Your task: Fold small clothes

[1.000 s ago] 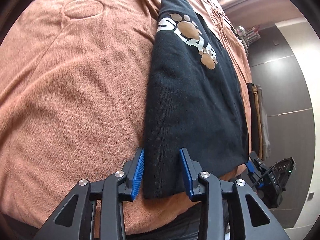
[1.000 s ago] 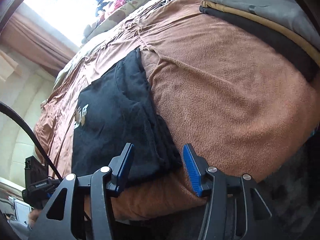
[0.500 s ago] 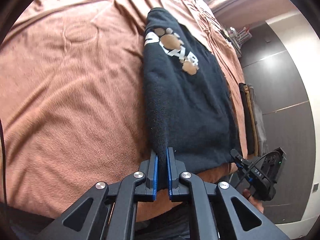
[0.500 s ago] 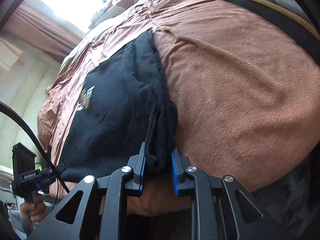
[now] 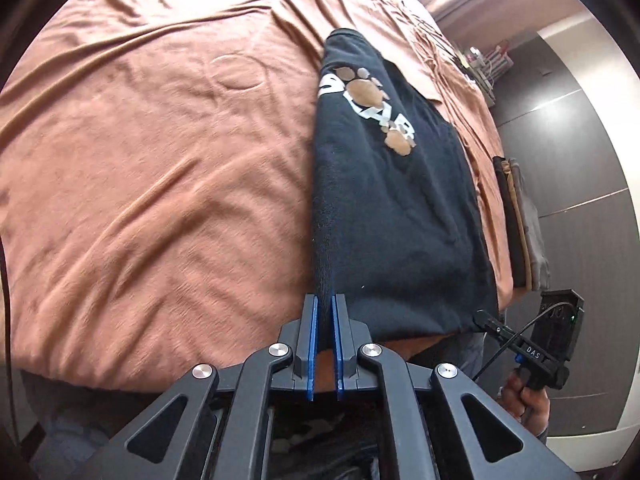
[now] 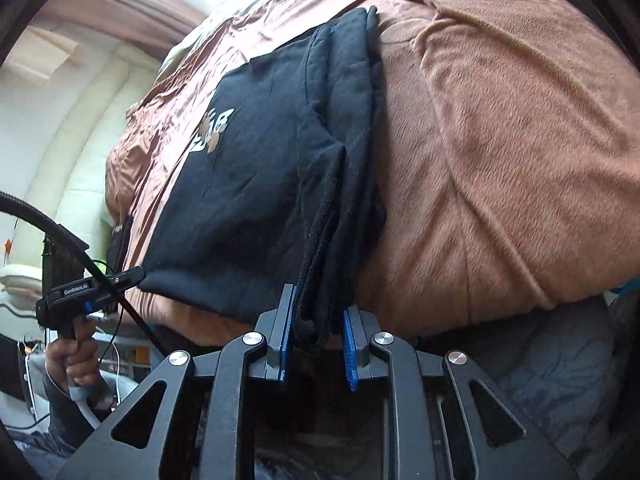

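A black shirt (image 5: pixel 396 216) with white letters and brown paw prints lies lengthwise on the brown blanket (image 5: pixel 160 184), partly folded. My left gripper (image 5: pixel 325 304) is shut on the shirt's near left hem corner, lifting that edge into a taut ridge. In the right wrist view the same black shirt (image 6: pixel 256 168) shows its bunched right edge, and my right gripper (image 6: pixel 318 312) is shut on that thick bundle of hem. Each gripper appears in the other's view, held by a hand: the right one (image 5: pixel 532 356) and the left one (image 6: pixel 80 292).
A stack of folded clothes (image 5: pixel 520 220) sits at the bed's right edge, beside a dark wall panel (image 5: pixel 580 168). The blanket spreads wide and wrinkled to the left of the shirt. A black cable (image 6: pixel 60 232) hangs by the left gripper. A bright window lies beyond the bed.
Both grippers closed from open onto the shirt's near hem corners. They then lifted and drew the hem toward the bed's near edge, pulling the left edge taut.
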Action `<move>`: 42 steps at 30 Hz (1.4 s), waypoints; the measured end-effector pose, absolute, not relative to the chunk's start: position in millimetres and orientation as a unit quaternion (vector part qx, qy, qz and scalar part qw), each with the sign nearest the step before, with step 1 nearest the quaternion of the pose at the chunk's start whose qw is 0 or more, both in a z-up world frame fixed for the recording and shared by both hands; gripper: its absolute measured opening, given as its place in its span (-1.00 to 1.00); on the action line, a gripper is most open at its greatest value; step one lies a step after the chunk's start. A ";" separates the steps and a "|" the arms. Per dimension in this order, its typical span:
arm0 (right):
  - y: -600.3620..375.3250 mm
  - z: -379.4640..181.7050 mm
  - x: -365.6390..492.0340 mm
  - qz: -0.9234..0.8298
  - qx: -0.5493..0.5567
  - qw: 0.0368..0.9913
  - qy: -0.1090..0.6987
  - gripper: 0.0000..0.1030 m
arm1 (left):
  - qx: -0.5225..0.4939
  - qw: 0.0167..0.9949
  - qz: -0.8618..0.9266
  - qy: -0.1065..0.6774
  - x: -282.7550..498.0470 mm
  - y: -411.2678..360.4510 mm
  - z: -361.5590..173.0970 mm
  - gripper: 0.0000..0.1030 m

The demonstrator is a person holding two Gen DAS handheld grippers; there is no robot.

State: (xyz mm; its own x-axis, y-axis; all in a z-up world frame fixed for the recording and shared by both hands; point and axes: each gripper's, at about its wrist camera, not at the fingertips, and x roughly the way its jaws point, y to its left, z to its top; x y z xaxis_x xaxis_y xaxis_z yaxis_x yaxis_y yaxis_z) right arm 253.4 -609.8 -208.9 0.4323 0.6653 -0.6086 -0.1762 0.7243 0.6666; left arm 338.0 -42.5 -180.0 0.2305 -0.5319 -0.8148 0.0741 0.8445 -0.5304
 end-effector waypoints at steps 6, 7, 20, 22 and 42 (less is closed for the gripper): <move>-622.5 -207.7 265.4 0.259 0.263 0.798 0.476 -0.57 | -0.196 0.744 -0.191 0.610 340.5 -39.0 -195.9 -0.95; -627.9 -206.4 267.0 0.255 0.265 0.799 0.476 -0.53 | -0.196 0.744 -0.187 0.610 340.4 -37.6 -197.1 -0.95; -658.9 -178.2 315.3 0.239 0.279 0.833 0.413 -0.35 | -0.187 0.773 -0.190 0.576 382.6 -49.2 -191.1 -0.14; -650.7 -177.5 326.4 0.237 0.278 0.836 0.409 -0.35 | -0.185 0.775 -0.188 0.574 391.9 -51.9 -189.8 -0.14; -632.7 -177.1 463.7 0.262 0.313 0.834 0.372 0.00 | -0.193 0.801 -0.173 0.541 506.0 -71.0 -176.6 -0.14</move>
